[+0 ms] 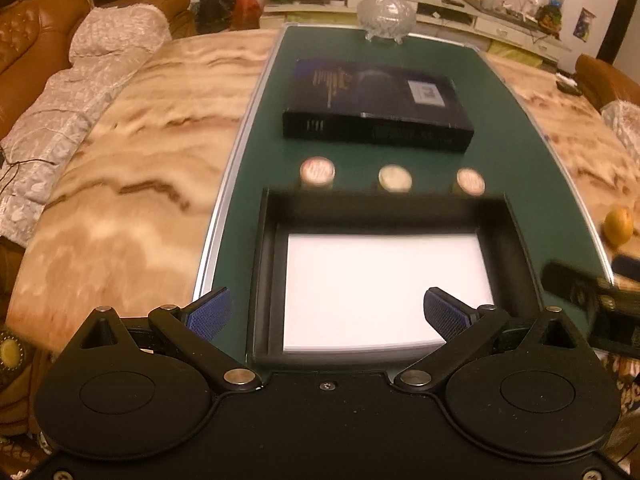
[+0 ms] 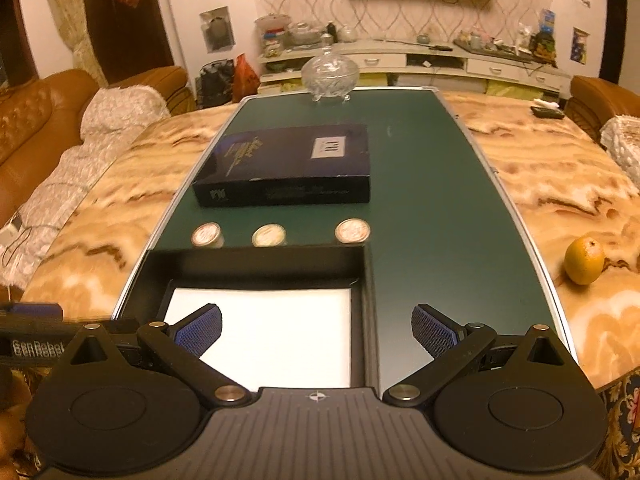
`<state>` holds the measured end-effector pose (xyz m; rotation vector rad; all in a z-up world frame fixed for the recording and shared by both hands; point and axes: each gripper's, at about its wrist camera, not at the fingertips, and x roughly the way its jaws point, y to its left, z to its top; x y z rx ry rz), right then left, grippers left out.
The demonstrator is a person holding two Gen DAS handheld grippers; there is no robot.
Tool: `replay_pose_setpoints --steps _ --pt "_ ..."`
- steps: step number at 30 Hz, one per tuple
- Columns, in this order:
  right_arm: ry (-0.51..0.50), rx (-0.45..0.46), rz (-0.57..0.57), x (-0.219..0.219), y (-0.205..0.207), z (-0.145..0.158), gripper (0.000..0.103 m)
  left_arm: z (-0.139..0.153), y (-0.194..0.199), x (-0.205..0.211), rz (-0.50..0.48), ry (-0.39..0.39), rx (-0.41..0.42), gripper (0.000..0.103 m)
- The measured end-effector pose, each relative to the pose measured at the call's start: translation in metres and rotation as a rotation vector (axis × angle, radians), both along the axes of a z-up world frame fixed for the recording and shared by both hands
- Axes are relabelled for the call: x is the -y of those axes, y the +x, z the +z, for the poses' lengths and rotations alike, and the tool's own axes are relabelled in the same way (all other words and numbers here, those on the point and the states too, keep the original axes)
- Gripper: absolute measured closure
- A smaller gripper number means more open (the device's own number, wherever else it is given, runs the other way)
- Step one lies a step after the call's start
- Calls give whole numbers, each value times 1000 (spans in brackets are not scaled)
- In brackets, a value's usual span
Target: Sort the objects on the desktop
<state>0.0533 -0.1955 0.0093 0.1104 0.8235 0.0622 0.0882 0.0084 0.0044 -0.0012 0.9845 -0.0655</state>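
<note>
Both held wide apart and empty: left hand-held gripper and right hand-held gripper, each hovering above the near end of the green surface. No contact with anything yet, so probably the very start of the sorting, with nothing visibly picked.

Directly beneath and ahead of the left hand-held gripper: a black tray lined with a white sheet. Below and to the left of the right hand-held gripper, the same tray. Just beyond the tray's far wall, three small round-capped items in a row: left cap, middle cap, right cap; too blurred to name for certain. Further ahead, a dark box lying flat, and at the far end a glass lidded bowl. Off to the right of the right hand-held gripper, on the marbled tabletop, well apart from the rest, an orange fruit.

Likely next: a forward reach over the tray's far wall toward one of the caps, right cap nearest the right hand-held gripper's line. Calls for a descent straddling the cap, clear of the tray wall just beside it, then a firm squeeze on a small round body prone to slipping or toppling.
</note>
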Motion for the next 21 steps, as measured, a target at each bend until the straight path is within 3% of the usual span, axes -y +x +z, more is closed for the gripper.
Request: replay_pose_setpoints --steps 6,13,21 --pt "15 0 -28 15 17 -2 0 12 43 -2 7 -3 22 0" --pt "20 8 -42 21 36 -2 0 2 86 2 9 12 5 1" --pt "22 -4 -39 21 48 -7 0 -20 130 2 32 23 -42 21"
